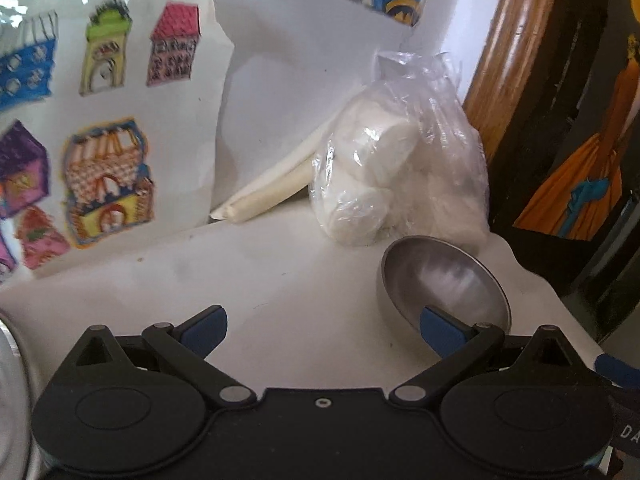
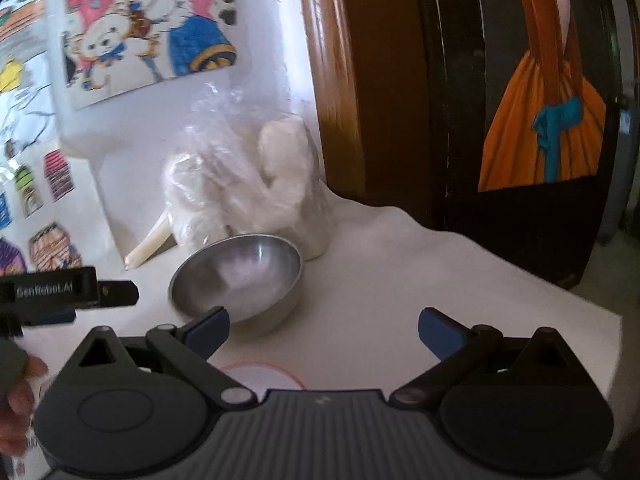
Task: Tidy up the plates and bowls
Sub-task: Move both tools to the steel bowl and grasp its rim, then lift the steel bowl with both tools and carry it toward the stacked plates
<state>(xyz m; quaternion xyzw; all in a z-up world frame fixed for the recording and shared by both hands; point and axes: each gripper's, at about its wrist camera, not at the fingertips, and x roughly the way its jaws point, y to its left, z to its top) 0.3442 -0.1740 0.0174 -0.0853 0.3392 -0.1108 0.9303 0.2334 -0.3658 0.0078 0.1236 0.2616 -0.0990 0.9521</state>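
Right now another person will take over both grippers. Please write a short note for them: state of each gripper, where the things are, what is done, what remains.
Left gripper: open, empty, its right finger near the steel bowl.
Right gripper: open, empty, facing the same bowl.
The bowl stands upright on the white table, before a plastic bag. A metal rim shows at the left edge; I cannot tell what it is.
Done: nothing visibly stacked.
Left: grasp the bowl and place it.

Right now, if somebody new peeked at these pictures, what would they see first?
Probably the shiny metal bowl, empty, on the white table just ahead of both open grippers, left and right. Right behind the bowl slumps a clear bag of white lumps, with a pale candle lying beside it. Bright drawings of houses cover the wall to the left.
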